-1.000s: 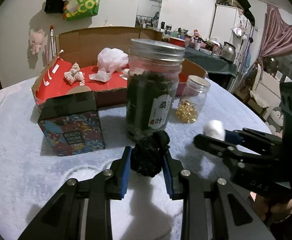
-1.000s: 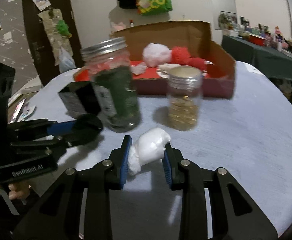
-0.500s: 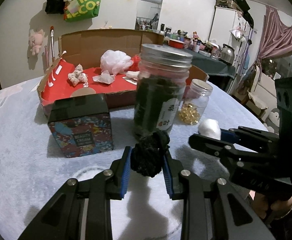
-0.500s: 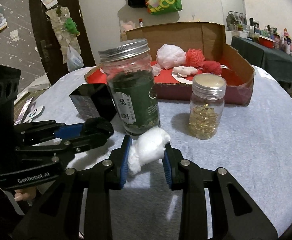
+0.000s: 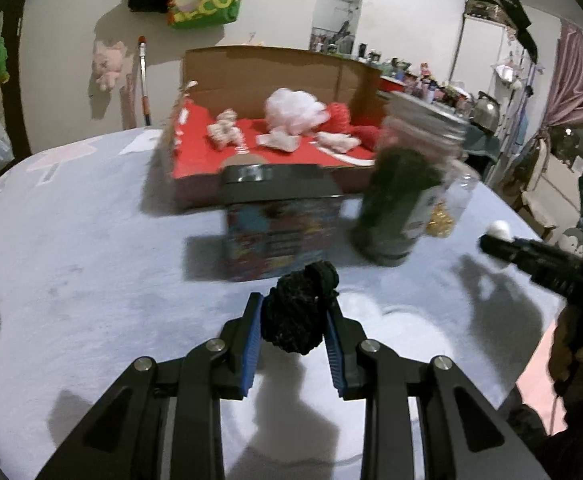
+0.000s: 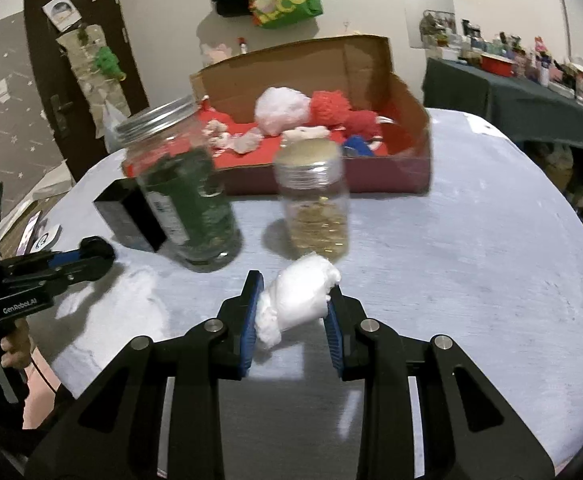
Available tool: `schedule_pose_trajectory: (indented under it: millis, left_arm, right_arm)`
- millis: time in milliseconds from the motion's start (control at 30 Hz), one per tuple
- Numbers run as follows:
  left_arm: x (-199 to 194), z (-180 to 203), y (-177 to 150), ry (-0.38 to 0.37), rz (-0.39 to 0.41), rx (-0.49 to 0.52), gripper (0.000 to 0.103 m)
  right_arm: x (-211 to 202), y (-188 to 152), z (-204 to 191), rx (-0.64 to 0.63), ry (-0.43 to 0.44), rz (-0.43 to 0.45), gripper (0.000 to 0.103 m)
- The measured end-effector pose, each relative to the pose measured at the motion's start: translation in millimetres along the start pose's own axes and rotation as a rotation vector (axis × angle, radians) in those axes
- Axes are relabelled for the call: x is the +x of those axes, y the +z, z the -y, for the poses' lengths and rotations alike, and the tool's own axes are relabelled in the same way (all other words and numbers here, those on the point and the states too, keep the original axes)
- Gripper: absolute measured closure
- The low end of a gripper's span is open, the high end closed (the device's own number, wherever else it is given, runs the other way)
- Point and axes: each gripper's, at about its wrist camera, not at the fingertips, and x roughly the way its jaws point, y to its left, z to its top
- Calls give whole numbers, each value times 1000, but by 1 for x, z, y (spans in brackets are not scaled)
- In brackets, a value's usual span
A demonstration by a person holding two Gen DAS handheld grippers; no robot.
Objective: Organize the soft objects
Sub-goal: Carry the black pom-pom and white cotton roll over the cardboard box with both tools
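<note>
Black puff: pinched in the left gripper, above the worktop's near edge
White puff: pinched in the right gripper, short of the jars
Done: several soft things lie in the box at the far edge
Left: both puffs, by my reading, go there
Unclear: left view blurred; jar labels unreadable; box's near corner hidden

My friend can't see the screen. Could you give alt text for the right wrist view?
Black tongs pinch a white puff above a round table. Ahead stand a jar of green leaves, a small jar and a cardboard box holding soft toys; the other tongs show at left.
</note>
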Motion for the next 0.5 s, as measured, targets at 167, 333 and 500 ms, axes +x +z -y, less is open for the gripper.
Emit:
schedule_pose_trajectory:
  millis: [167,333,500]
  left_arm:
    - [-1,-21,2,40,-17,-2,72]
    - [3,-41,8,55,-28,-2,72]
    - [10,-58,15,51,-49,18,72]
  right_arm:
    - [2,7,18,7,-36,-16,75]
    - [7,16,28,-24,-74,-40,75]
    - [15,26,35,-50,-100,-59,75]
